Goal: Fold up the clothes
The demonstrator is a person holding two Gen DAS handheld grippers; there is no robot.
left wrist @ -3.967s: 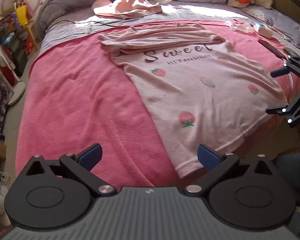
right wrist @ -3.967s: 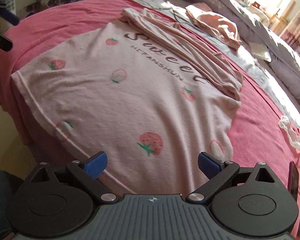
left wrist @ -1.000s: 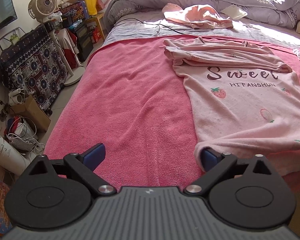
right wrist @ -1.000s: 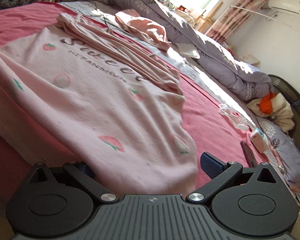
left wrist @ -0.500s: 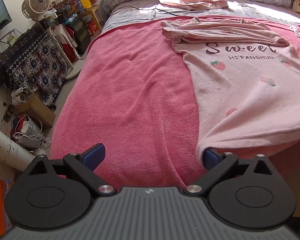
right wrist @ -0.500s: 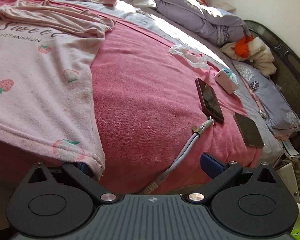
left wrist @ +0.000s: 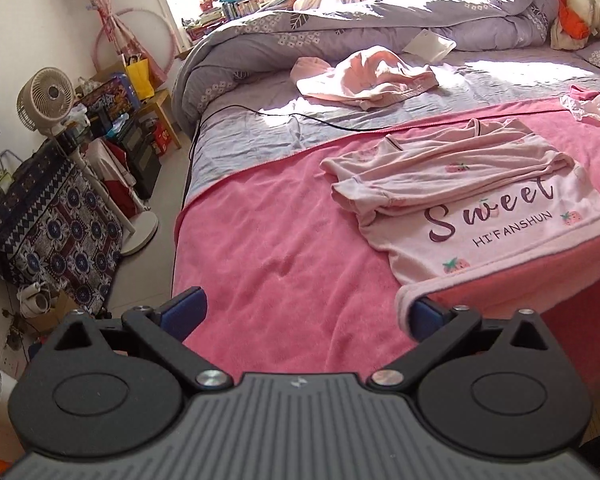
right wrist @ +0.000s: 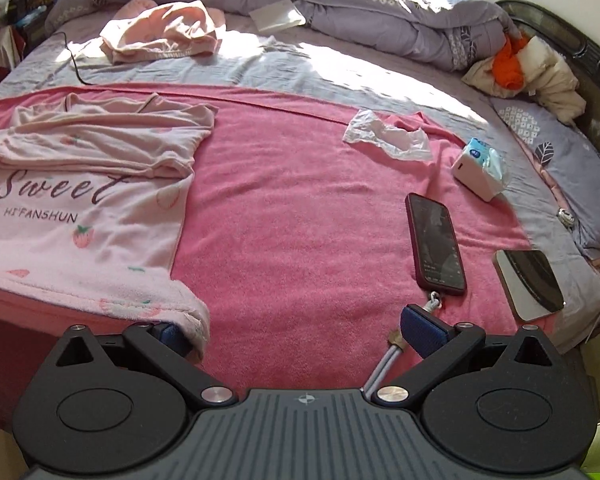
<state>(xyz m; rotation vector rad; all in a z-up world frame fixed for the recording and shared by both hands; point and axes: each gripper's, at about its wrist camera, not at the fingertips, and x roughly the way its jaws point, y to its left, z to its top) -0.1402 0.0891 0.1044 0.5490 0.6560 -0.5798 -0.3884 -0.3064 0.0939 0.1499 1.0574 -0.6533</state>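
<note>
Blanket (left wrist: 280, 240) spreading pink across the near half of the bed, serving as the folding surface. Lying on it, print side up and well toward one side: the pale pink shirt (left wrist: 480, 208), its sleeves and upper part already gathered in across the chest above the word "Sweet". Looking, then, like the first fold done and the lengthwise fold only beginning; bottom half not yet brought up to the collar, by this reading.

Waiting further back on the grey sheet, crumpled and untouched: a second pink garment (left wrist: 364, 76), so likely more than half the job remaining.

Hovering at the near edge of the bed, the left gripper (left wrist: 304, 312) and the right gripper (right wrist: 296, 332), both with jaws spread wide and pinching nothing. Draping over just one finger of each: a hem corner (left wrist: 406, 294), raised off the blanket but loose, likely needing a proper clamp before any lifting.

Lying near the right gripper, well apart from the shirt: a phone (right wrist: 434, 244) and its cable (right wrist: 384, 364).
</note>
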